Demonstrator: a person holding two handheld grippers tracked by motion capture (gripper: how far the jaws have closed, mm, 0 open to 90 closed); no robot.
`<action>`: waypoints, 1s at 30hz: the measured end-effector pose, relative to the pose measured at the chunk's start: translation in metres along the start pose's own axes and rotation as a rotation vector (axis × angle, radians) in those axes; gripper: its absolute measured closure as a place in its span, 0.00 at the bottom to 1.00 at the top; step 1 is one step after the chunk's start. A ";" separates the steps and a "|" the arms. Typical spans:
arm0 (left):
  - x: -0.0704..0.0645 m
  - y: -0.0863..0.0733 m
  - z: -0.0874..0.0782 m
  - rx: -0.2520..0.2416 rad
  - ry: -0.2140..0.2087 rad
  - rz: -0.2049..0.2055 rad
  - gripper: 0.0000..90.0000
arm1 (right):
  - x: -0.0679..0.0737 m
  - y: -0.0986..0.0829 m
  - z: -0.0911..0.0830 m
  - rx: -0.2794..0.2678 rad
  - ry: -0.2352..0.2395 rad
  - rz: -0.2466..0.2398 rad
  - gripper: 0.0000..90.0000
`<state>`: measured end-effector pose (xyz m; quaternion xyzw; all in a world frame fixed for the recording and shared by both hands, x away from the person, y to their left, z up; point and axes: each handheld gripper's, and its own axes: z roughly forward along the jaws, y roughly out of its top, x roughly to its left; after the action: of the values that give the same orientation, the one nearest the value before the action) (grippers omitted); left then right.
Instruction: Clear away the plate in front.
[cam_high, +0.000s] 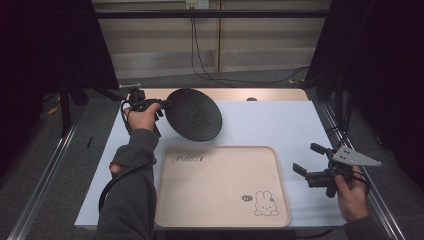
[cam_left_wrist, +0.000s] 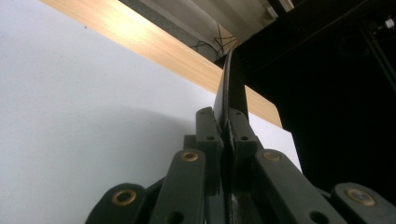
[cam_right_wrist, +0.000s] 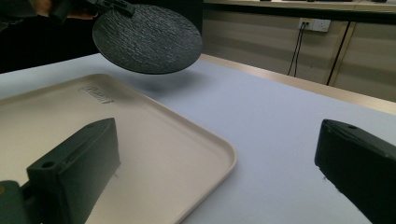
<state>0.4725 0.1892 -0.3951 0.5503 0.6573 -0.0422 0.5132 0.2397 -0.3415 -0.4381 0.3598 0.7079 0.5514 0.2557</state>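
Currently the black plate (cam_high: 194, 114) is held by its rim in the clamped left gripper (cam_high: 162, 104), tilted in the air beyond the beige tray (cam_high: 222, 220). Right gripper (cam_high: 312, 161) is spread empty. Thin edge grip: slip or rotation is likely if swung fast.

Dim room, dark at both sides of the high view; white table (cam_high: 280, 125) evenly lit from above, no glare. Soft shadow under the raised black plate (cam_high: 194, 114), seen in the right gripper view on table and tray (cam_right_wrist: 196, 140). Left gripper view: table bright, wood edge (cam_left_wrist: 154, 49) shows a pale sheen, right side near black. Close jaws blurred in both gripper views; high view slightly soft.
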 end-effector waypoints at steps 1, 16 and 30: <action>-0.002 0.000 -0.001 0.001 -0.005 -0.006 0.95 | 0.000 0.000 0.000 -0.001 0.001 -0.003 0.00; -0.009 -0.009 -0.012 0.002 -0.056 0.052 0.96 | 0.001 0.000 -0.001 -0.011 0.005 0.002 0.00; -0.013 -0.025 -0.015 0.037 -0.128 0.086 0.96 | 0.001 0.000 -0.001 -0.008 -0.001 -0.003 0.00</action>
<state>0.4420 0.1801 -0.3913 0.5835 0.5981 -0.0674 0.5452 0.2385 -0.3410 -0.4380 0.3581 0.7062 0.5535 0.2583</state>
